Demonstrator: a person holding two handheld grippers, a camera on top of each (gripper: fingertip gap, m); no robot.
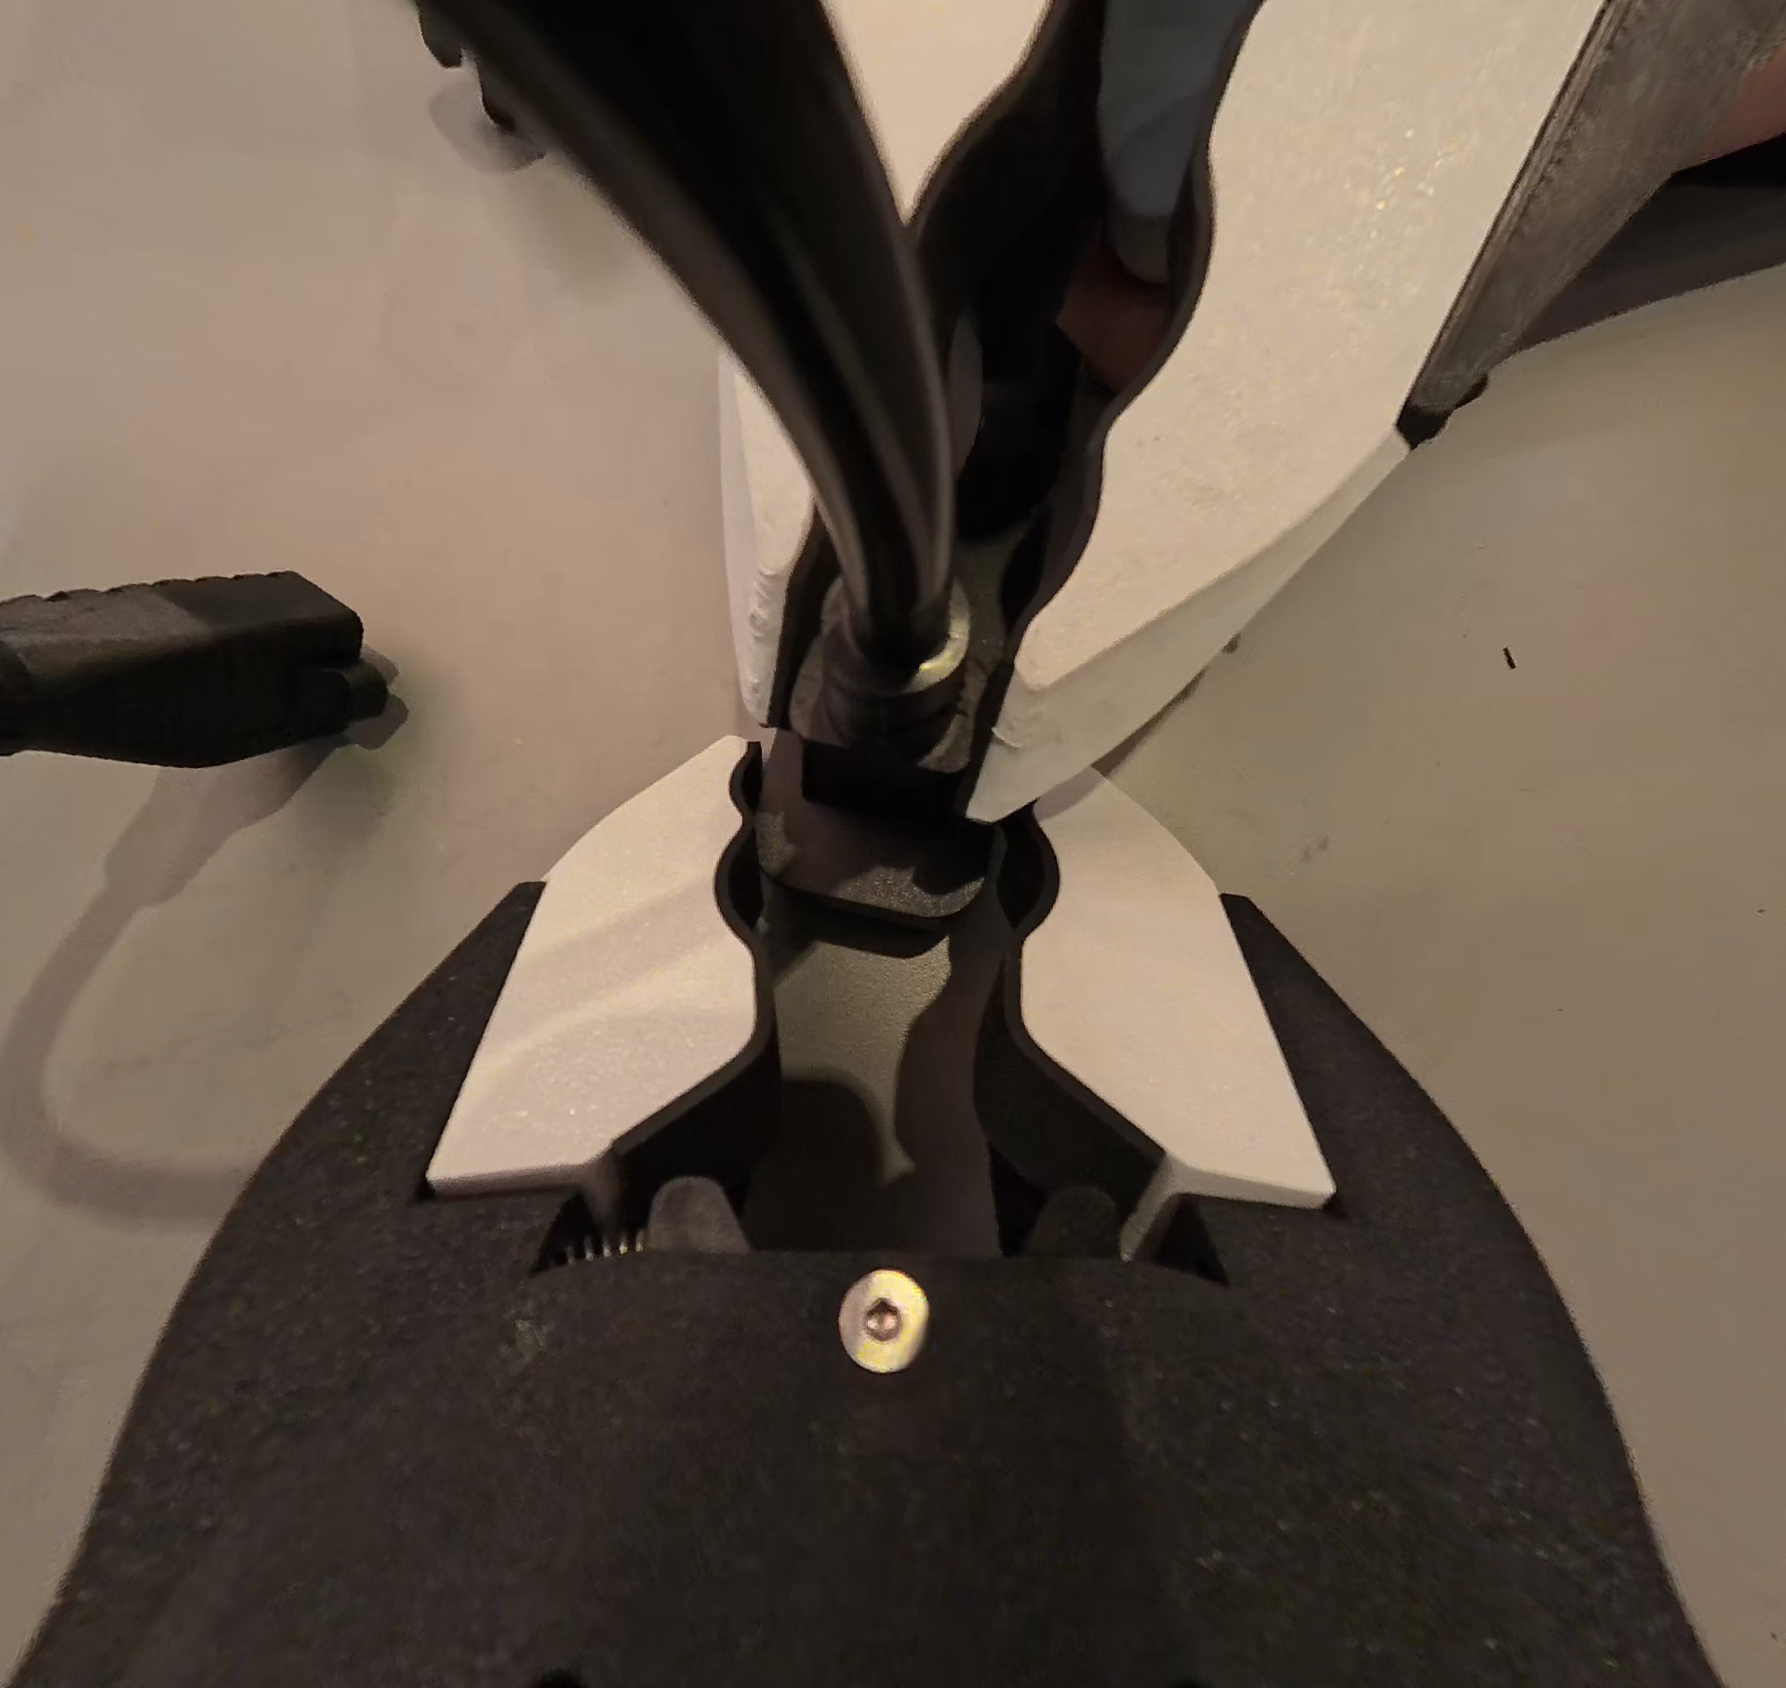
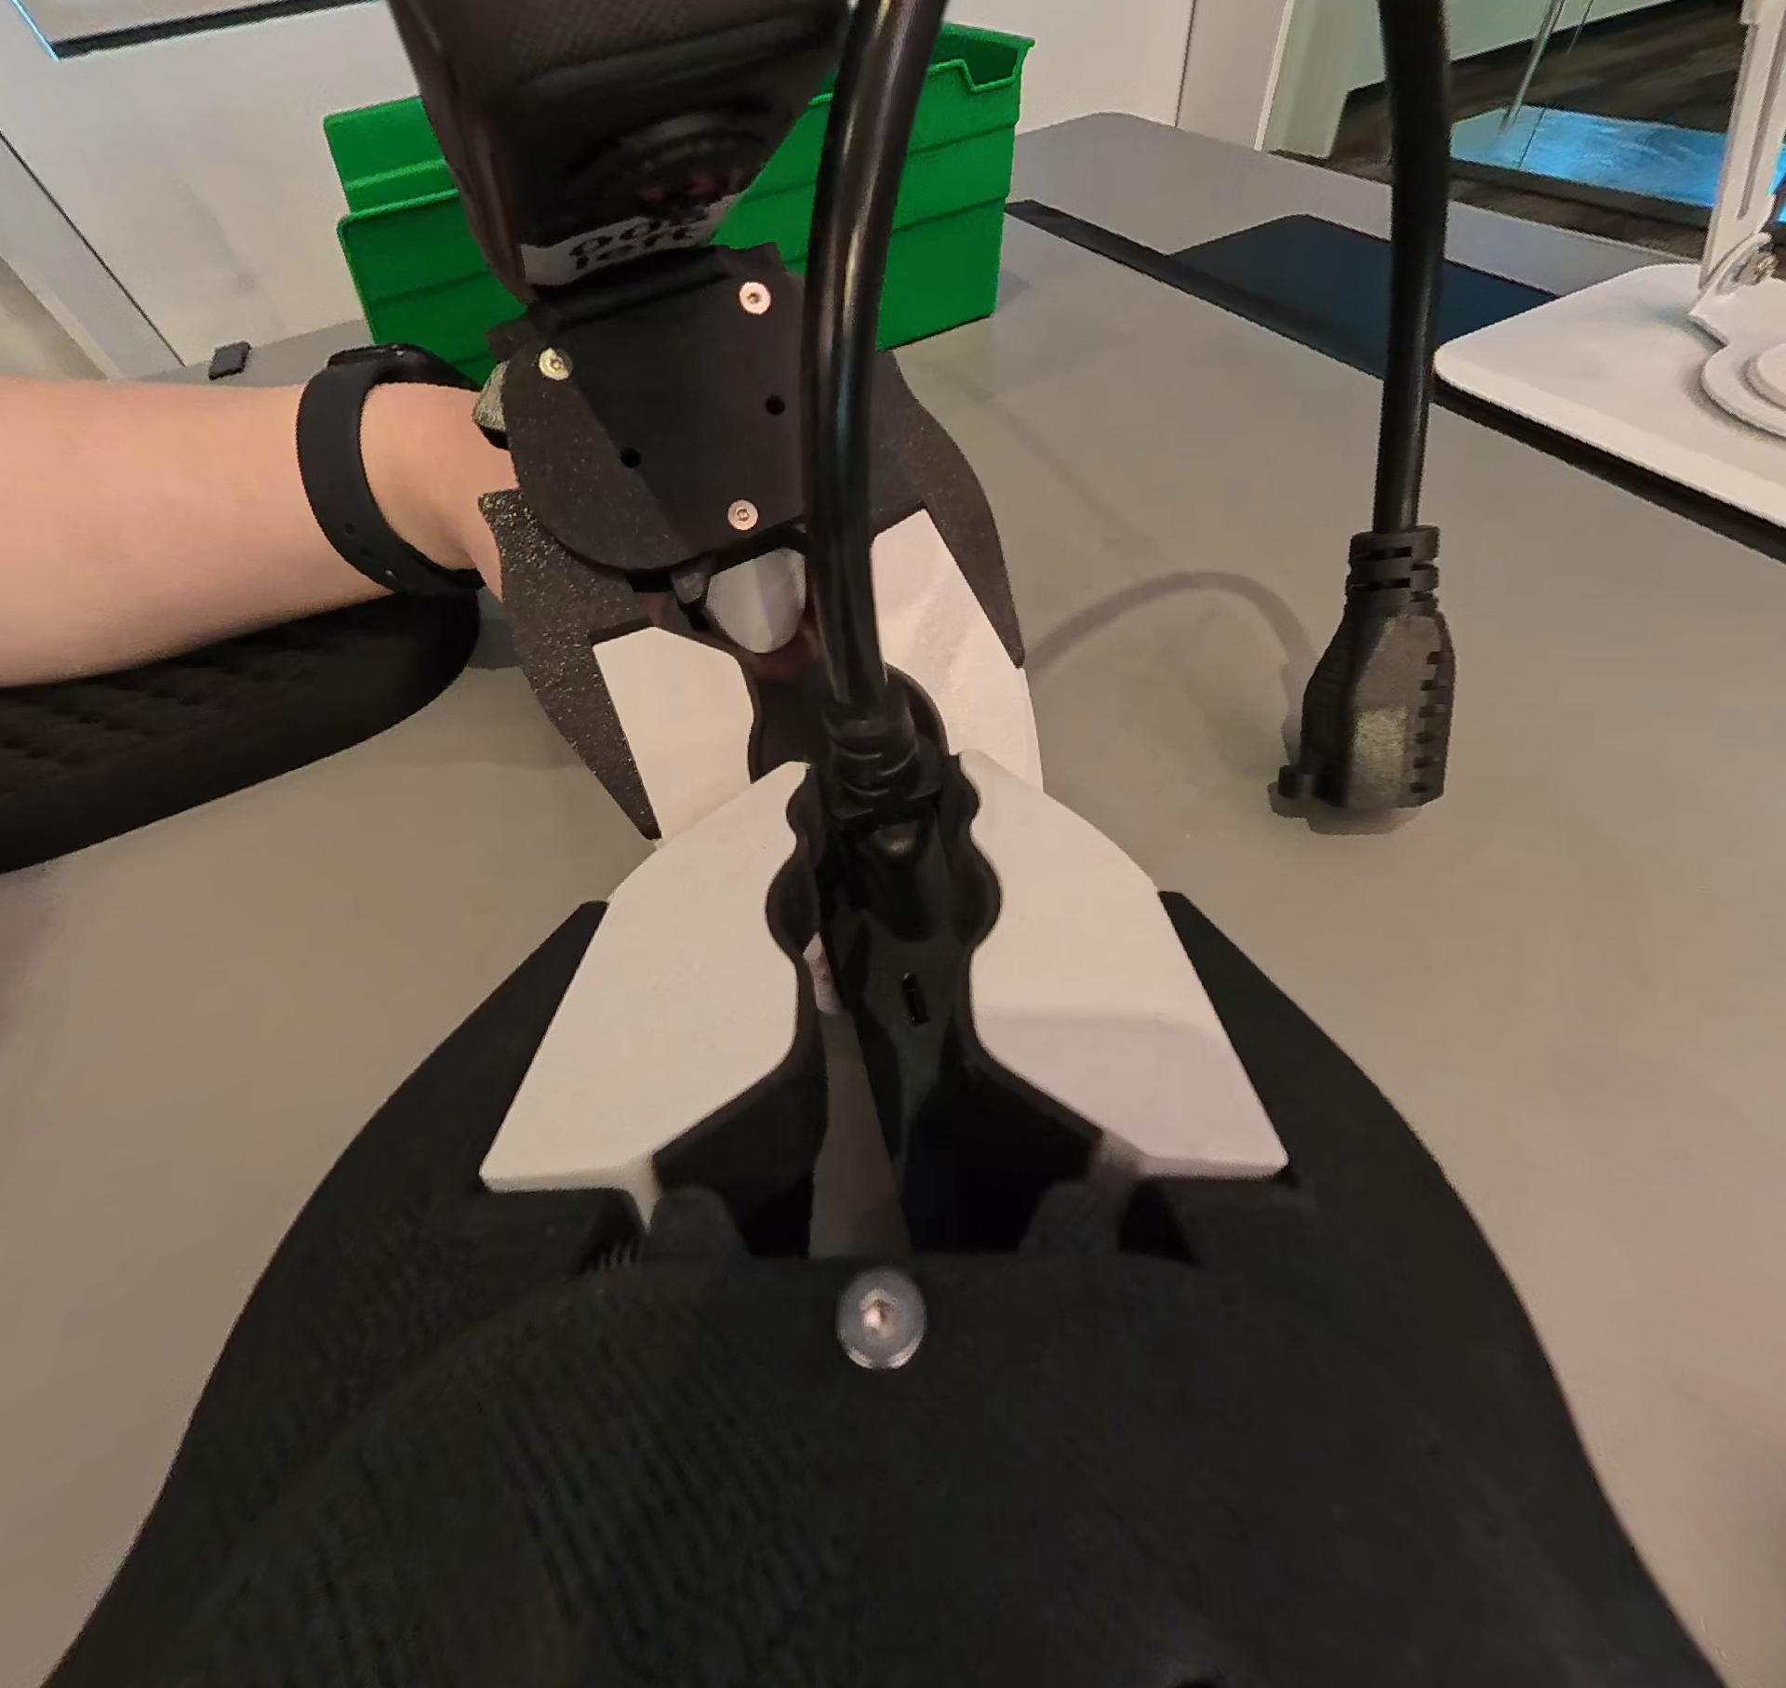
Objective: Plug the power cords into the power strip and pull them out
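Note:
My right gripper [image 2: 884, 772] is shut on a black power plug [image 2: 899, 965], and its thick black cord [image 2: 841, 385] rises and arcs away. My left gripper [image 1: 879, 801] faces it tip to tip and is shut on a black connector block [image 1: 870, 878] right under the plug's ribbed collar [image 1: 870, 675]. I cannot tell whether these are one piece or two joined. The left gripper's white fingers [image 2: 676, 704] show behind the plug in the right wrist view. A second black connector [image 2: 1372, 704] rests on the grey table [image 2: 1256, 1062]; it also shows in the left wrist view [image 1: 184, 675]. No power strip is in view.
A green bin [image 2: 870, 192] stands at the back of the table. A white tray [image 2: 1595, 405] lies at the right edge. A black mesh pad [image 2: 193, 704] lies at the left under a person's forearm with a black wristband [image 2: 348, 472]. The tips of one gripper are about 5 cm away from the tips of the other.

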